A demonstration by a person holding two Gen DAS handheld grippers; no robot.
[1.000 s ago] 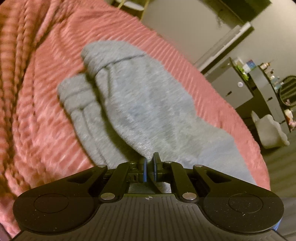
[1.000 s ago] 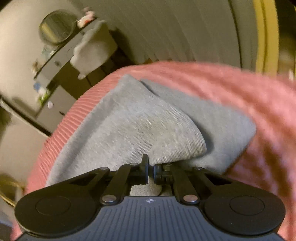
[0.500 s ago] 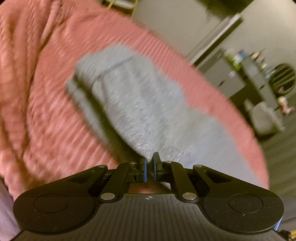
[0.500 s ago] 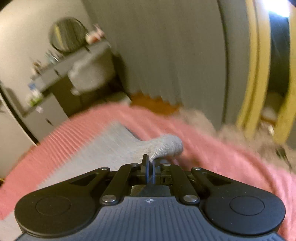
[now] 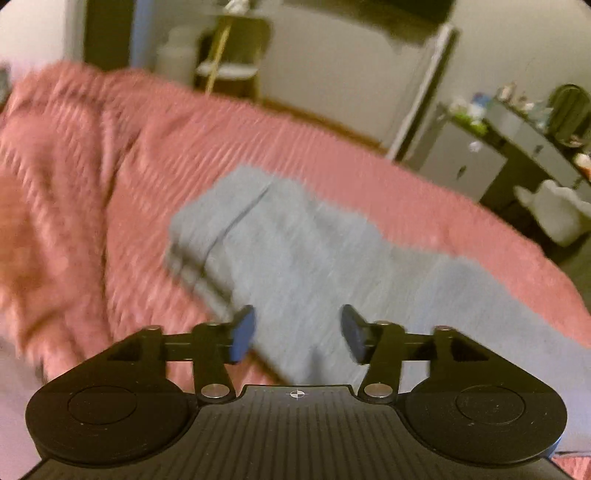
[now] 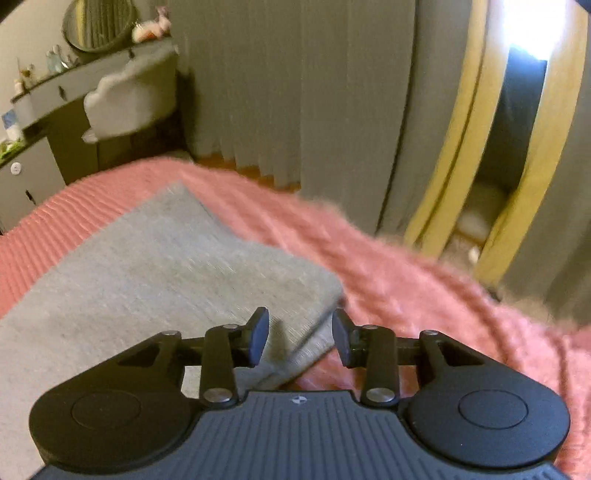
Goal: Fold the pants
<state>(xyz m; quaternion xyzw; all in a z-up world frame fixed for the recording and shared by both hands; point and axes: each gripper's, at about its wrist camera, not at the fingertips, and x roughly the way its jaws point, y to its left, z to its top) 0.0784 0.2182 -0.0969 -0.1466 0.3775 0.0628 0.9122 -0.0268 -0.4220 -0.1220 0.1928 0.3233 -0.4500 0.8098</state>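
Both released just now: left gripper (image 5: 297, 334) wide open, right gripper (image 6: 300, 338) part open, nothing held. Pants (image 5: 295, 251) dropped flat on blanket (image 5: 110, 177); fold judged laid.

Grey curtains (image 6: 295, 85), yellow-framed doorway (image 6: 517, 155), cluttered dresser (image 5: 517, 144) with round mirror (image 6: 98, 22), white chair (image 6: 129, 99)

Both grippers are letting go: the left gripper (image 5: 297, 334) and right gripper (image 6: 300, 338) have just been opening, and the pants (image 5: 295, 258) are lying free on the blanket (image 5: 92, 184).
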